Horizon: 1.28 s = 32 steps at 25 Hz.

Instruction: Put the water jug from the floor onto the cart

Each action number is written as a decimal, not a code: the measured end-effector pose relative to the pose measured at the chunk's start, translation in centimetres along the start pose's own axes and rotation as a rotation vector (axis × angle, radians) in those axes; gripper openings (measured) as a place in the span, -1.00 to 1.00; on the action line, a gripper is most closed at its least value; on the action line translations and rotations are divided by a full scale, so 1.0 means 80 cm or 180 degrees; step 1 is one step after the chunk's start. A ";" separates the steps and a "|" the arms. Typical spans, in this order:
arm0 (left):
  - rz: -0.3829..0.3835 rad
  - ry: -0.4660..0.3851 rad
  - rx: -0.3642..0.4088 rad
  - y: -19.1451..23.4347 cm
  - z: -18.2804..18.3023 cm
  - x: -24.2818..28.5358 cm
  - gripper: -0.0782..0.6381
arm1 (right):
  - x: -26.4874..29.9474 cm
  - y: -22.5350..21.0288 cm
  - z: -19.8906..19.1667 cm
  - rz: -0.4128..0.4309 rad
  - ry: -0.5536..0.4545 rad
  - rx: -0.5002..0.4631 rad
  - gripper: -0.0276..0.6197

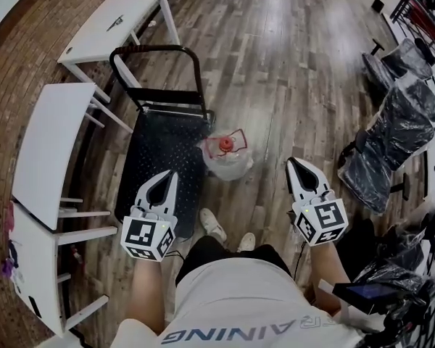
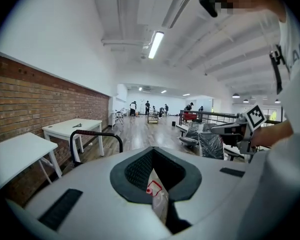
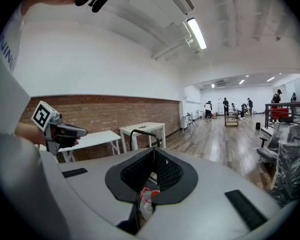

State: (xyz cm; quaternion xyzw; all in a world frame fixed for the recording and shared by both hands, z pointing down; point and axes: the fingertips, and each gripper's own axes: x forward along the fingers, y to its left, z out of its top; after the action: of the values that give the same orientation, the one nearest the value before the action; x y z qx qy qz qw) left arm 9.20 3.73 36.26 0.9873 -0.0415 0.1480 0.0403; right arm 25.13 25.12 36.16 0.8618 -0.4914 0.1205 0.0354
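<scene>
The water jug (image 1: 225, 154), clear plastic with a red cap and a red handle, stands on the wooden floor just right of the black platform cart (image 1: 159, 151). My left gripper (image 1: 172, 174) hovers over the cart's near end, left of the jug, jaws together and empty. My right gripper (image 1: 291, 163) hangs to the right of the jug, also shut and empty. In the left gripper view the jug (image 2: 158, 198) shows through the gap behind the closed tips (image 2: 152, 149). The right gripper view shows the jug (image 3: 146, 199) the same way, with the cart handle (image 3: 144, 132) beyond.
White tables (image 1: 47, 147) line the brick wall on the left, one (image 1: 116, 22) beyond the cart's upright handle (image 1: 156, 50). Plastic-wrapped chairs (image 1: 391, 133) stand at the right. The person's shoes (image 1: 214, 225) are just behind the jug. People stand far down the hall.
</scene>
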 end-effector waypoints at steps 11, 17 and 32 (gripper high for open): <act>0.0180 -0.0012 -0.0038 0.157 0.013 0.026 -0.78 | 0.145 0.049 0.037 0.0120 0.0130 -0.0161 -0.90; 0.0462 0.0027 -0.0138 0.216 -0.009 0.025 -0.78 | 0.222 0.058 -0.007 0.0282 0.0592 -0.0223 -0.89; 0.0926 0.0246 -0.0604 0.204 -0.087 0.050 -0.78 | 0.368 0.044 -0.232 0.1013 0.1673 -0.0766 -0.43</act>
State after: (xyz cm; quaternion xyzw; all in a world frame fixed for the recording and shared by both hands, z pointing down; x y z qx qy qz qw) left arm 9.51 -12.15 45.16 0.9562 -0.1961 0.1855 0.1130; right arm 33.29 1.99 61.05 0.7033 -0.6047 0.2838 0.2433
